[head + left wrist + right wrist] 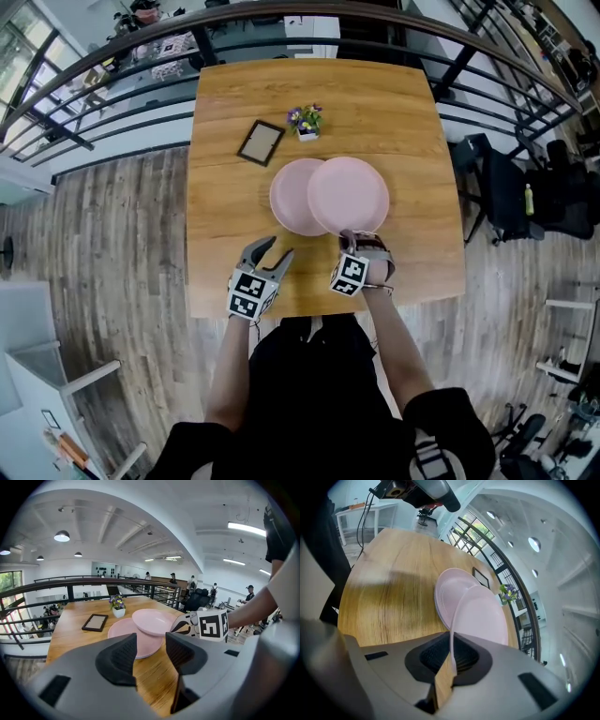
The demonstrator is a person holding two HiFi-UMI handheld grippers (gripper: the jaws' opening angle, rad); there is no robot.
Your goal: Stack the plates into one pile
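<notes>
My right gripper (pixel 451 657) is clamped tight on the near rim of the top plate (pixel 483 615), with the thin pink edge pinched between its ribbed black pads. My left gripper (pixel 150 652) has its jaws apart, and only bare wood shows between them. It hangs near the bottom plate (pixel 291 199), on that plate's near left. Each gripper carries a cube (pixel 350 274) printed with black-and-white square markers.

The top plate is held up at a tilt over the right half of the bottom plate, which lies flat on the table (pixel 220 202). I cannot tell whether the two plates touch. Both are round, smooth and matte pink, with shallow raised rims. The table is light wood with a plain grain and rounded corners.

Beyond the bottom plate, to its far left, a small dark rectangular frame (pixel 260 142) lies flat. Straight beyond the bottom plate stands a white pot (pixel 307 122) of purple and yellow flowers. Farther still behind the bottom plate, past the table, runs a dark metal railing (pixel 202 45).
</notes>
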